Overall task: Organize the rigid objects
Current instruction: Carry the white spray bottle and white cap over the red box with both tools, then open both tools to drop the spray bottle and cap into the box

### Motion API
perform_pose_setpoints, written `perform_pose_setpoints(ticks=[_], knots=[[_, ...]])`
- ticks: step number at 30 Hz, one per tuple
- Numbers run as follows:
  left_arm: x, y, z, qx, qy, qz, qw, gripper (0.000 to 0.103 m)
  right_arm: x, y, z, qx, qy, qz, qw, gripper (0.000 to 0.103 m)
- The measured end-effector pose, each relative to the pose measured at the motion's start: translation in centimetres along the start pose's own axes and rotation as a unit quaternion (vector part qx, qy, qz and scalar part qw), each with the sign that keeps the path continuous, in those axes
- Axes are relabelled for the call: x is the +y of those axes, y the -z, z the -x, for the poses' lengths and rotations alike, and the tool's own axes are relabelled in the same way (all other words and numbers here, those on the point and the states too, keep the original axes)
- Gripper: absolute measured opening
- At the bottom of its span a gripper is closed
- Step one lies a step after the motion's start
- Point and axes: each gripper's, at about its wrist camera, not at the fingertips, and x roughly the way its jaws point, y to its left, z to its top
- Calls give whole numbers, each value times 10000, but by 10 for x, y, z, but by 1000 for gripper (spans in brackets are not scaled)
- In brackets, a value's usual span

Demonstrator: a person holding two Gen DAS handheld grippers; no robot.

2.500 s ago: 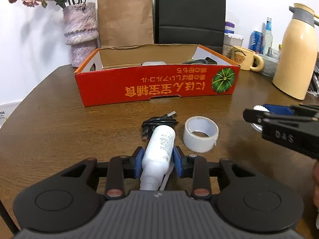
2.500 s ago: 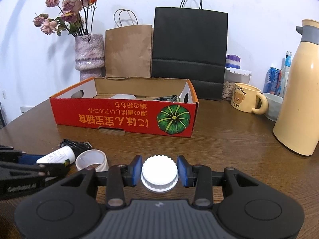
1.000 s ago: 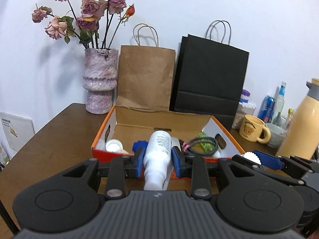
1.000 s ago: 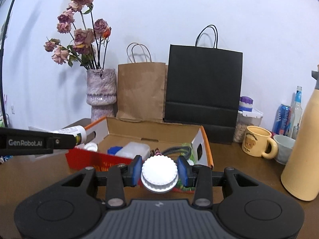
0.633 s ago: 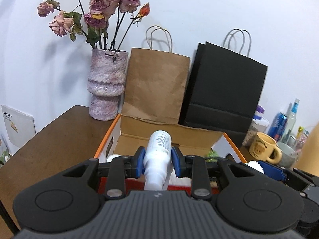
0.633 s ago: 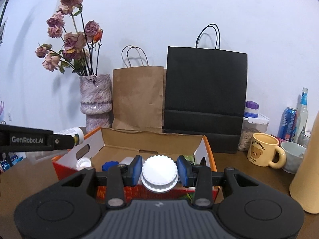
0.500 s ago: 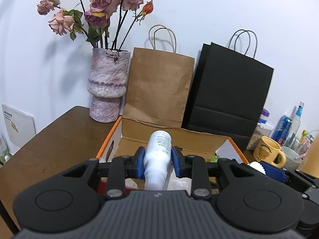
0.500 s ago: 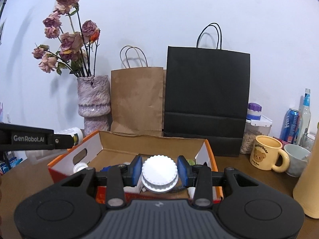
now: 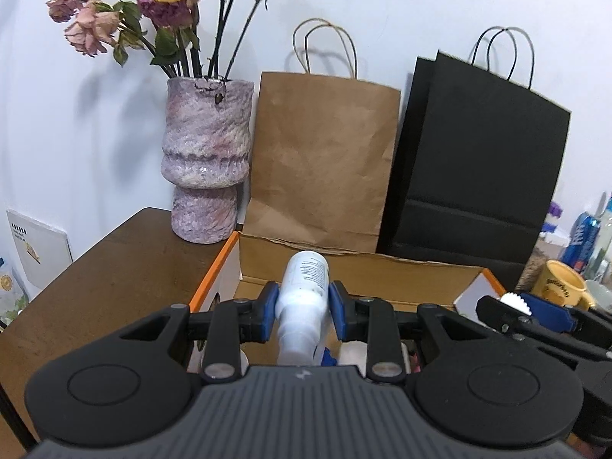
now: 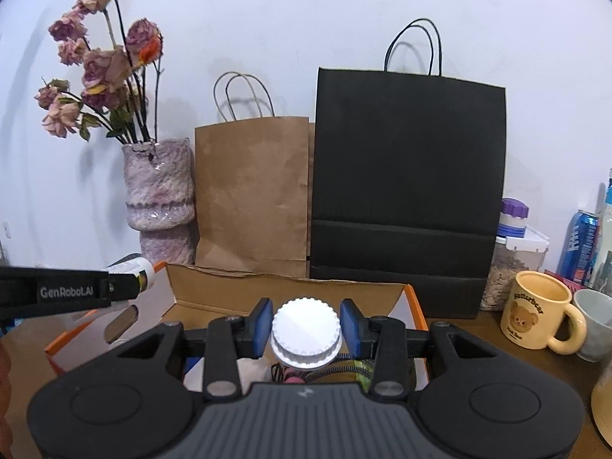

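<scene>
On the brown surface (image 9: 114, 267) the open cardboard box (image 10: 290, 290) serves as the collection bin. Both tools hover over it: the left tool (image 9: 302, 308) clamps a white bottle (image 9: 304, 290), the right tool (image 10: 306, 325) grips a ridged white cap (image 10: 306, 331), ready for release.

**Materials and finishes around the cardboard box**

The cardboard box (image 9: 355, 267) is matt raw brown inside. Behind it stand a matt, slightly creased brown paper bag (image 9: 325, 160) and a smooth black paper bag (image 10: 409, 160). Left of the box, the vase (image 9: 208, 160) looks rough and speckled. The counter (image 9: 114, 267) is dark wood with a dull sheen. The bottle (image 9: 304, 298) and ridged cap (image 10: 306, 331) are smooth white plastic. Right of the box, the mug (image 10: 535, 315) is glossy ceramic.
</scene>
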Motion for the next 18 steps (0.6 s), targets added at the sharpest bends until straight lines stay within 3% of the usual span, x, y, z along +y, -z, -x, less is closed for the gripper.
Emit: perform_pose_setpoints(ticks=[10, 18], knots=[[-2, 5, -43, 200, -295, -277, 9990, 30, -7, 5, -50, 329, 88, 13, 9994, 38], [-2, 9, -50, 275, -365, -382, 9982, 30, -5, 20, -58, 504, 88, 103, 9986, 38]])
